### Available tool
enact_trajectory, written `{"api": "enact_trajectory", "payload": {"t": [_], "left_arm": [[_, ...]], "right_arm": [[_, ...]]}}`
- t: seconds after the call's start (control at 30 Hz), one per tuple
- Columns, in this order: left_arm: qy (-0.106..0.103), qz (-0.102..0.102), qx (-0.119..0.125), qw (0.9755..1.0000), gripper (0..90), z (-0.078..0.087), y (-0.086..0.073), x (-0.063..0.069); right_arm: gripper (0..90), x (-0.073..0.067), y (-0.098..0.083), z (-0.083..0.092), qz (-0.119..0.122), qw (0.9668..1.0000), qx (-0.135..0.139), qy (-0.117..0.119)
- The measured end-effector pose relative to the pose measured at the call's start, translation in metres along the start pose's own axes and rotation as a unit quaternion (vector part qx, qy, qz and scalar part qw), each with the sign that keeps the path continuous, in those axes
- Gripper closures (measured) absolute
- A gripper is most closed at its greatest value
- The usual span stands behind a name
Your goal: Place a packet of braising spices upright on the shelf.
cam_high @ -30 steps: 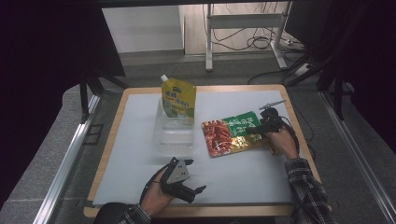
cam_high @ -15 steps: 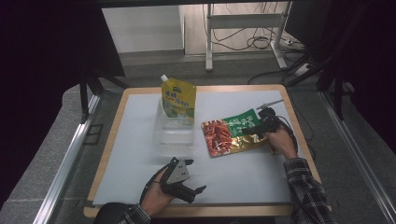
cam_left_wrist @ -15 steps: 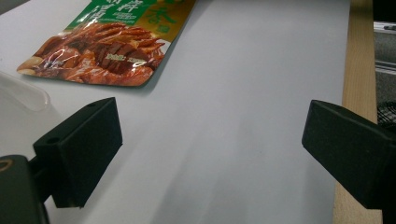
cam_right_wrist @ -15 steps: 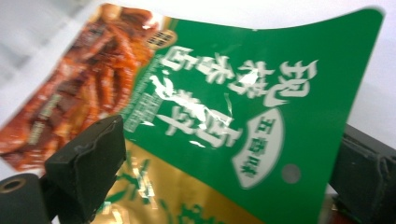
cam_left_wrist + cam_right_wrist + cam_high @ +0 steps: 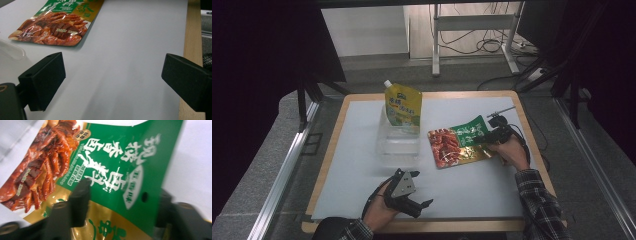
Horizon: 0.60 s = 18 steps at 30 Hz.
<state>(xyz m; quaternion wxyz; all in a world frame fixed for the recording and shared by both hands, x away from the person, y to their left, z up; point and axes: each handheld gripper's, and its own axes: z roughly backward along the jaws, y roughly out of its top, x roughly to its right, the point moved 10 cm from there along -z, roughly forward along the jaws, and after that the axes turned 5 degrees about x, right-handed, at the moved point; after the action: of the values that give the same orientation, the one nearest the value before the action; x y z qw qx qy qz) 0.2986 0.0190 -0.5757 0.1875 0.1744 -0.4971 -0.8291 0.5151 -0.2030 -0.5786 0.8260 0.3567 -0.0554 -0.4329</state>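
A flat snack pouch (image 5: 459, 145), green and gold with a picture of red-brown meat, lies on the white mat right of centre. My right gripper (image 5: 486, 139) is at its green end. In the right gripper view the pouch (image 5: 117, 170) runs between the jaws of that gripper (image 5: 120, 202), with one jaw over it and the other behind its lifted green edge. The jaws have just been closing and stand about half apart, with the pads off the pouch. My left gripper (image 5: 422, 207) rests open near the front edge, with bare mat between its jaws (image 5: 112, 82) and the pouch (image 5: 53, 25) farther off.
A yellow-green spouted pouch (image 5: 403, 107) stands upright in a clear plastic container (image 5: 398, 142) at mid-table, just left of the snack pouch. The container's corner (image 5: 10, 48) shows in the left gripper view. The table's wooden rim (image 5: 532, 145) runs close behind my right hand.
My right gripper has edged in over the pouch's green end, and that end has lifted slightly. The left gripper has not moved.
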Motion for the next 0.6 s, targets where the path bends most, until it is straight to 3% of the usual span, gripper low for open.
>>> {"api": "enact_trajectory", "payload": {"t": [0.07, 0.33, 0.6], "left_arm": [[0.001, 0.0, 0.0, 1.0, 4.8, 0.0, 0.0, 0.0], [0.004, 0.001, 0.003, 1.0, 4.9, 0.001, 0.001, -0.001], [0.005, 0.001, 0.003, 1.0, 4.9, 0.001, 0.001, -0.001]], "right_arm": [[58.2, 0.0, 0.0, 0.001, 0.001, 1.0, 0.003, -0.005], [85.8, 0.001, 0.001, 0.004, -0.004, 0.9996, 0.004, -0.028], [88.2, -0.003, 0.01, 0.011, -0.011, 0.9996, 0.019, -0.019]]}}
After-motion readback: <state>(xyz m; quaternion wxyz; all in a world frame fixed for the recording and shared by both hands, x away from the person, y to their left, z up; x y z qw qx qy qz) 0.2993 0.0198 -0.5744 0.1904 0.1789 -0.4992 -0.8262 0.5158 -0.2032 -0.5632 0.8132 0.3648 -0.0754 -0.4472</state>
